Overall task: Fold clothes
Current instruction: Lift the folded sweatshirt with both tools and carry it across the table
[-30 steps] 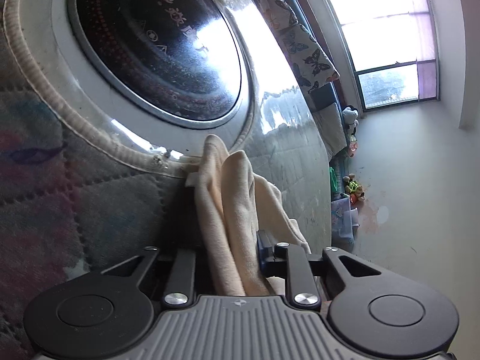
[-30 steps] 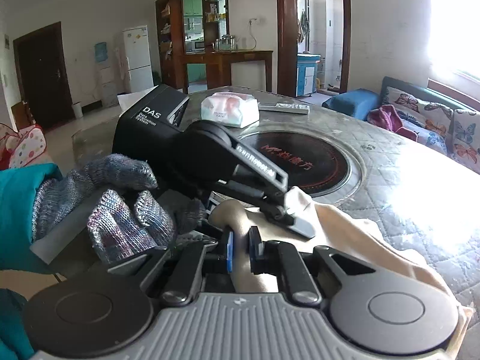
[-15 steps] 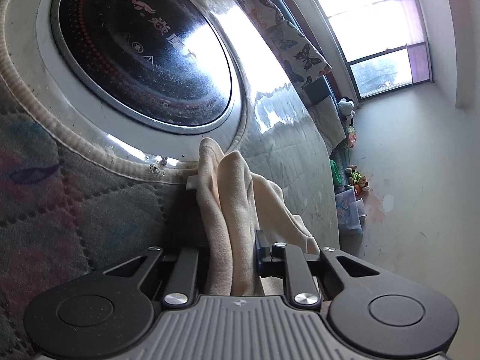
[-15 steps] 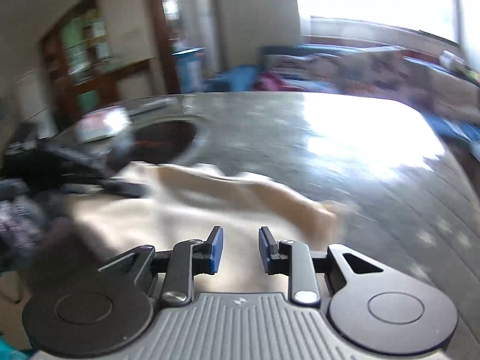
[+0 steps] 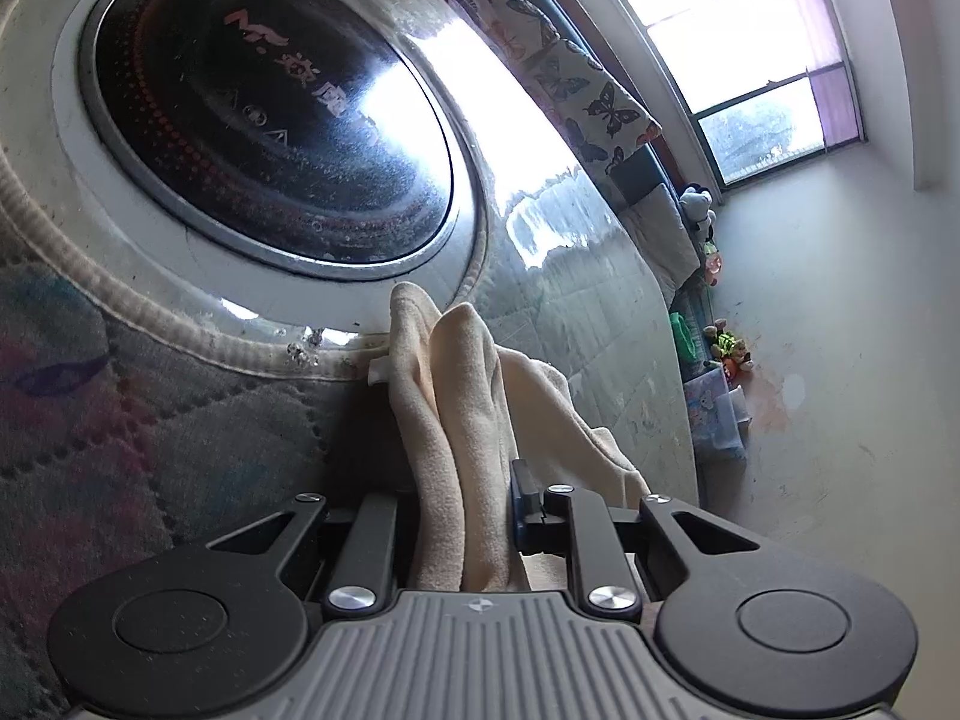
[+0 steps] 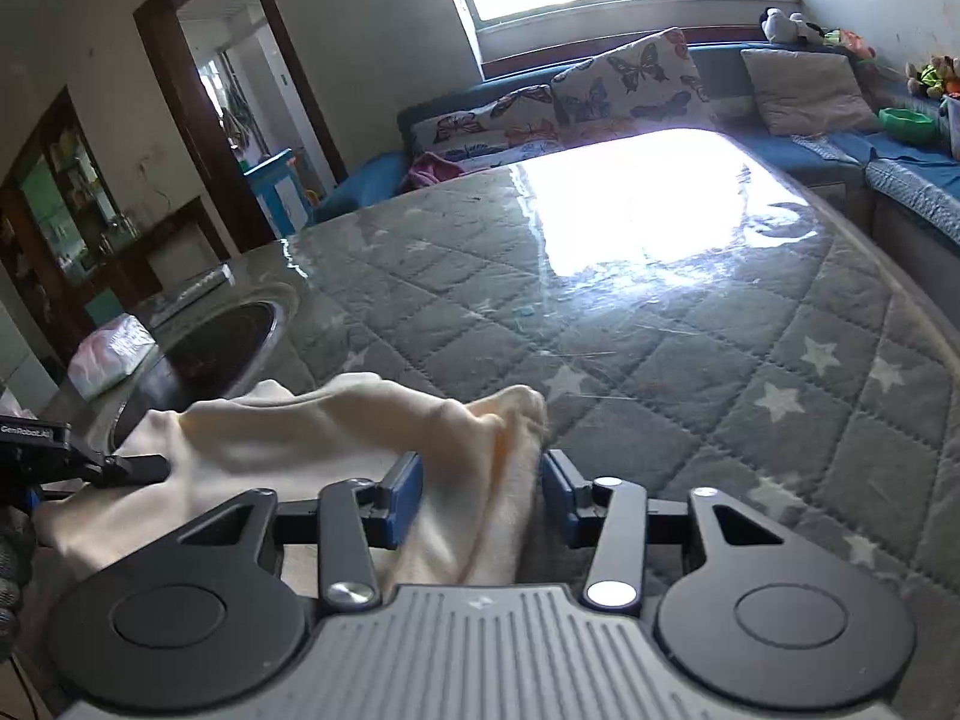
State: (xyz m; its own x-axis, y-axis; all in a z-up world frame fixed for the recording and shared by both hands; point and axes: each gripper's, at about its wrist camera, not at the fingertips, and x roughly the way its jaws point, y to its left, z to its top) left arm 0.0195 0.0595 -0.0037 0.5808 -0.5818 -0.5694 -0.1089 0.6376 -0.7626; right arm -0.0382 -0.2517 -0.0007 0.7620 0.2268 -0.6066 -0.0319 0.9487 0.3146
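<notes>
A cream cloth (image 6: pixel 336 438) lies bunched on the quilted grey table cover (image 6: pixel 720 372). My left gripper (image 5: pixel 465 480) is shut on a bunched end of the cream cloth (image 5: pixel 462 396), which stands up between its fingers. My left gripper also shows at the left edge of the right wrist view (image 6: pixel 129 468), on the cloth's left end. My right gripper (image 6: pixel 480 480) is open, its jaws set either side of the cloth's right end, which lies between the blue pads.
A round black induction plate (image 5: pixel 270 120) is set in the table beside the cloth. A tissue pack (image 6: pixel 111 354) and a remote (image 6: pixel 201 285) lie at the far left. A sofa with butterfly cushions (image 6: pixel 624 84) runs behind the table, under the window.
My right gripper let go near the left gripper, swung right along the cloth, and now stands open around its right end. My left gripper has kept its hold.
</notes>
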